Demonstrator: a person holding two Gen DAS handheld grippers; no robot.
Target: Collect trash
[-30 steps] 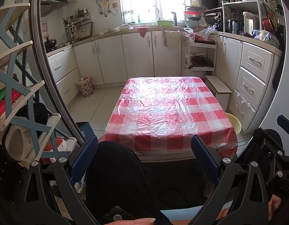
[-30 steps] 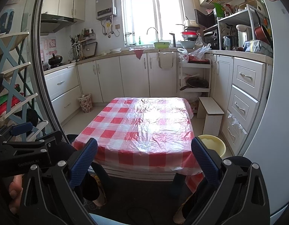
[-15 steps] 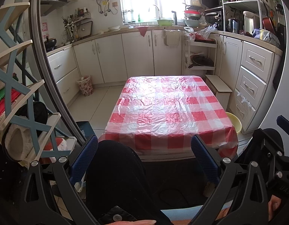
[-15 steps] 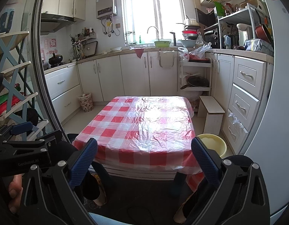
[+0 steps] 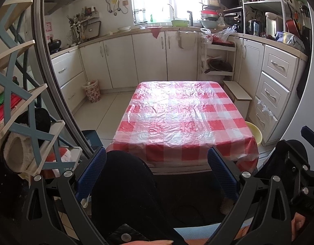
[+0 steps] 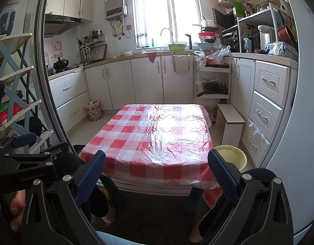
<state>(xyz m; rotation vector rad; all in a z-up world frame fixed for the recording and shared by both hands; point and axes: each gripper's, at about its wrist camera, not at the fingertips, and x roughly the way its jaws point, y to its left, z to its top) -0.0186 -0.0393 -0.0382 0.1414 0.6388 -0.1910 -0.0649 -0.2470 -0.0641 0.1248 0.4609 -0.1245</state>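
Two grippers show, each with two blue-padded fingers spread wide apart and holding nothing: the left gripper [image 5: 156, 168] hangs low in front of the table's near edge, above a dark trouser leg [image 5: 124, 189], and the right gripper [image 6: 156, 171] hangs at about the same height, a little further to the right. One table [image 6: 134, 163] stands in the middle of the kitchen floor, covered by one red-and-white checked cloth [image 5: 185, 120] under a crinkled clear plastic sheet that shines where window light falls on it. Its long axis runs away from the cameras toward the sink wall. No loose trash can be made out on the cloth in either view. One small waste bin [image 6: 93, 110] with a flowered pattern stands upright on the floor against the left cabinets, well apart from the table, its open mouth facing up and something pale showing at the rim. One yellow basin [image 6: 236, 159] sits on the floor just beside the table's right near corner, and one white step stool [image 6: 230, 122] stands beyond it against the drawers. One hand [image 6: 14, 210] shows at the lower left of the right wrist view, beneath the other gripper's body.
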